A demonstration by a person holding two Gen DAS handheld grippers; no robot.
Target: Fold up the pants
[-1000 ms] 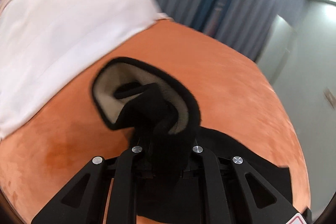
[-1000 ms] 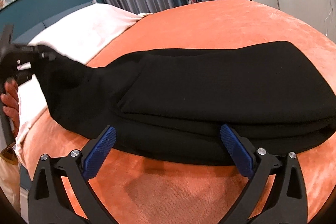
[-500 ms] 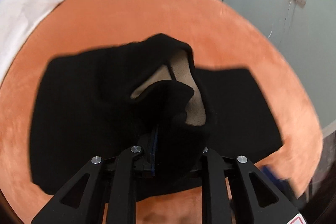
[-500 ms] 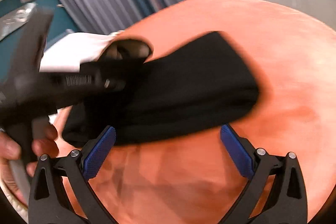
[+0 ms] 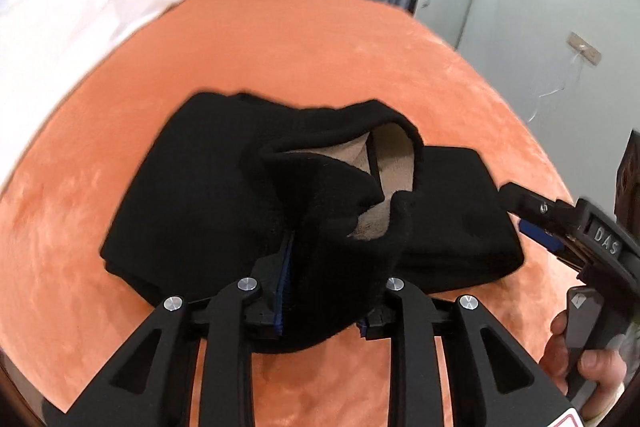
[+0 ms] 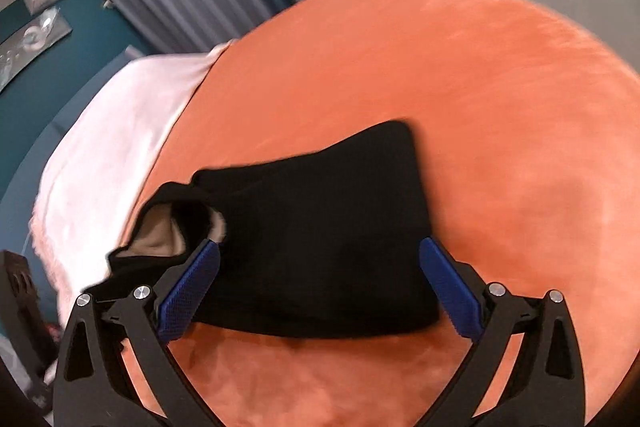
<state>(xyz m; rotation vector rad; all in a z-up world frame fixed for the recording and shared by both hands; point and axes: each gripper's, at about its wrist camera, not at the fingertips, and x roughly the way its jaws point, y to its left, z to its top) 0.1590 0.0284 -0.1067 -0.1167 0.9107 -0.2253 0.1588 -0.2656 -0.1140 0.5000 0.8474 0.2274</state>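
Pants (image 5: 192, 211), black with a beige lining, lie folded in a thick stack on the orange bed cover (image 5: 320, 59); the left tongs (image 5: 320, 291) are pressed together on a bunched cuff held over the stack, lining showing at the opening. Right tongs (image 6: 320, 291) stand spread wide, blue pads (image 6: 448, 291) flanking the stack's near edge, apparently not gripping, though motion blur softens this; white bedding (image 6: 120, 147) lies beyond.

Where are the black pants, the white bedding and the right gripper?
black pants (image 6: 320, 239), right wrist view, folded body
white bedding (image 5: 76, 15), left wrist view, top surface
right gripper (image 6: 320, 291), right wrist view, midway between open fingertips
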